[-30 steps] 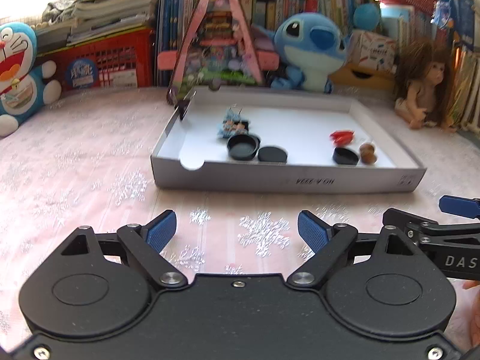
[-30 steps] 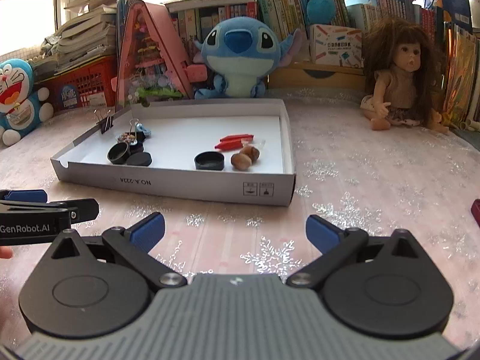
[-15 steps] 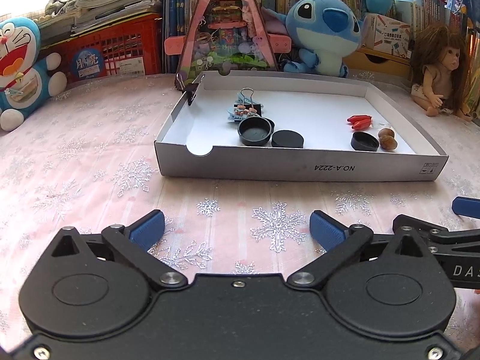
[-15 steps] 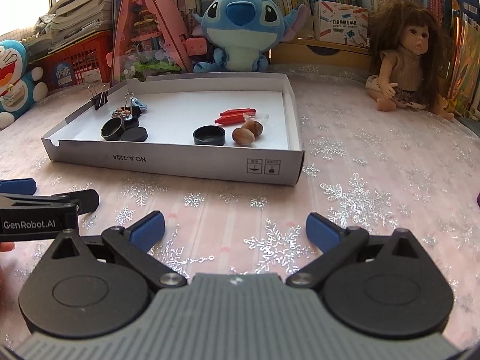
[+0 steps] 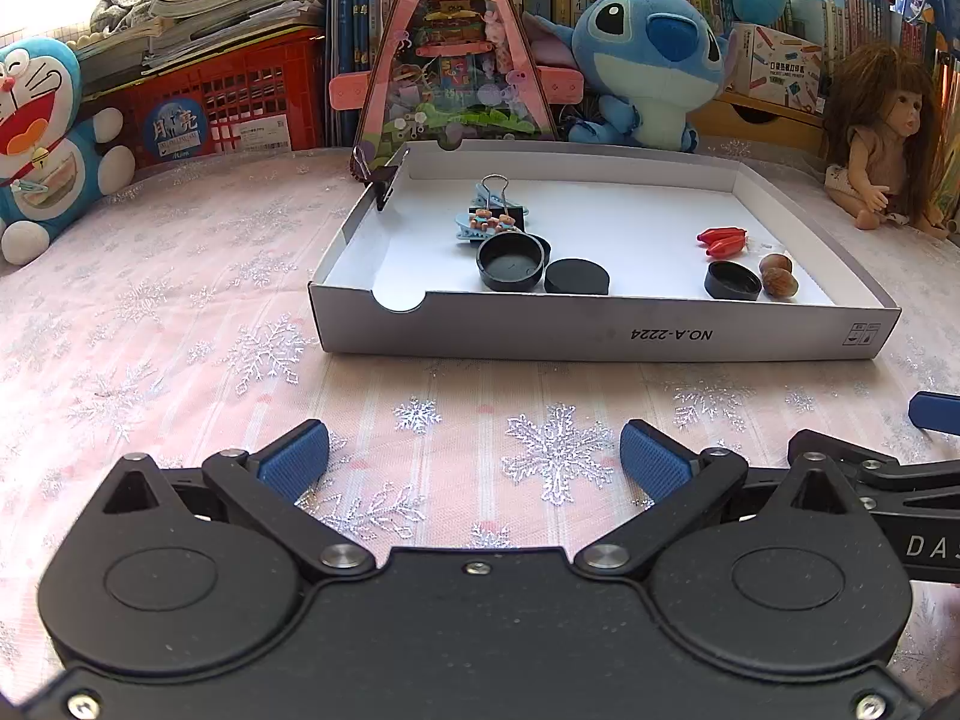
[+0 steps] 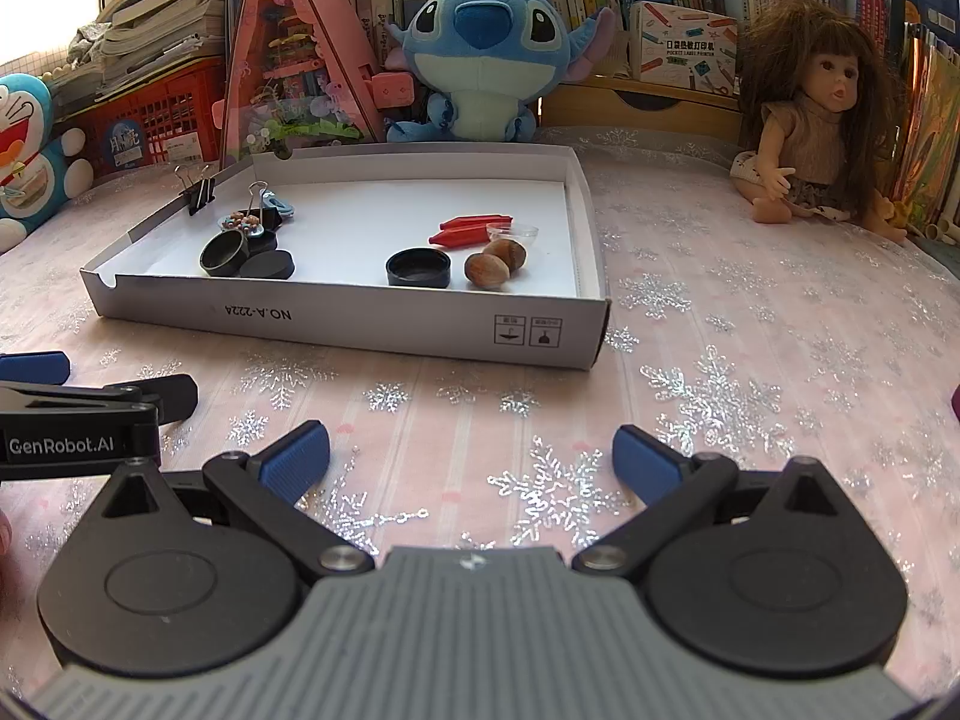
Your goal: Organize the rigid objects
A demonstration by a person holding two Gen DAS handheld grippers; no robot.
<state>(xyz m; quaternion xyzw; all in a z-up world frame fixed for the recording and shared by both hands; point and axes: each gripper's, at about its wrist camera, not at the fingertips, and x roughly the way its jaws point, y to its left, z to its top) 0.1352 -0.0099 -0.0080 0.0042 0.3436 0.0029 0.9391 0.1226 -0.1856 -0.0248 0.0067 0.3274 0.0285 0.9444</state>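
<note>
**Small rigid items sit in the white tray, both grippers empty in front of it**

Small hard objects lie inside a shallow white cardboard tray on a pink cloth with silver snowflakes. Toward the tray's left end, an upturned round black plastic lid touches a flat black disc-shaped cap, and just behind them lies a black binder clip with wire handles on a light blue hair clip with small beads. Another black binder clip is clamped upright on the tray's left wall. Toward the right end, a second upturned black lid lies just beside two brown nuts, with two red pepper-shaped pieces behind them and a small clear plastic cup next to those.

The left gripper hovers over the cloth in front of the tray, its blue-padded jaws spread wide with nothing between them. The right gripper hangs beside it, jaws equally wide and empty.

Behind the tray stand a blue plush alien toy, a pink triangular toy house, a brown-haired doll, a blue-and-white plush cat and a red plastic crate.
</note>
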